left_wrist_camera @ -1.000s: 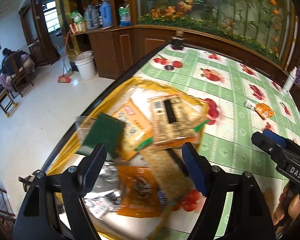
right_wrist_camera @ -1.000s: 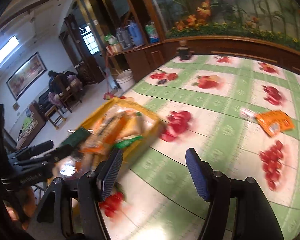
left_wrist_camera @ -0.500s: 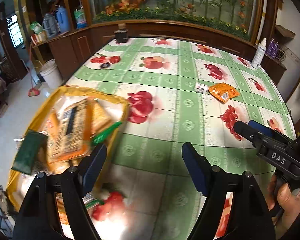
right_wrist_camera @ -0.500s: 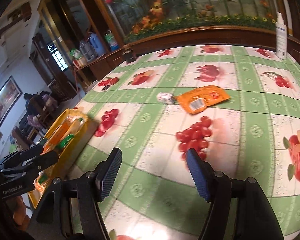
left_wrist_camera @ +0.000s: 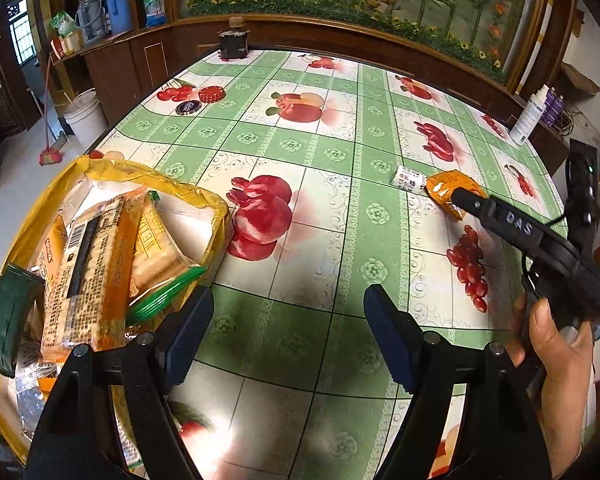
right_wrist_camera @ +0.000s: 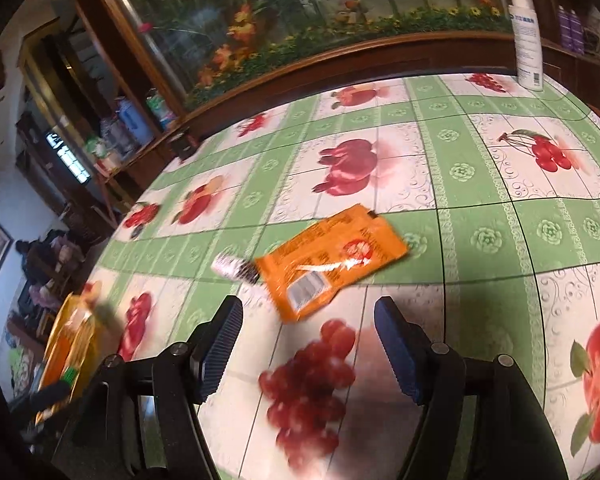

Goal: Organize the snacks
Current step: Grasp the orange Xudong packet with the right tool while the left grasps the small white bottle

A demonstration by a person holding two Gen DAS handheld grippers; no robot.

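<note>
A yellow bag (left_wrist_camera: 100,174) holding several cracker packs (left_wrist_camera: 88,264) sits at the table's left edge. An orange snack packet (right_wrist_camera: 332,260) lies flat on the green fruit-print tablecloth, with a small white packet (right_wrist_camera: 234,268) touching its left end. My right gripper (right_wrist_camera: 308,320) hovers just short of the orange packet's near corner. Its jaws are opening and the pads touch nothing. In the left wrist view that gripper (left_wrist_camera: 466,200) reaches over the orange packet (left_wrist_camera: 444,186). My left gripper (left_wrist_camera: 288,312) stands open over bare cloth, right of the bag.
A white spray bottle (right_wrist_camera: 526,28) stands at the far right table edge and a dark jar (left_wrist_camera: 233,42) at the far edge. Two round lids (left_wrist_camera: 211,94) lie far left. A hand (left_wrist_camera: 556,344) holds the right gripper. A white bucket (left_wrist_camera: 85,116) stands on the floor.
Both views have swung right, away from the yellow bag. The right gripper has closed in on the orange packet with its jaws a little wider. The left gripper now hangs over bare cloth.
</note>
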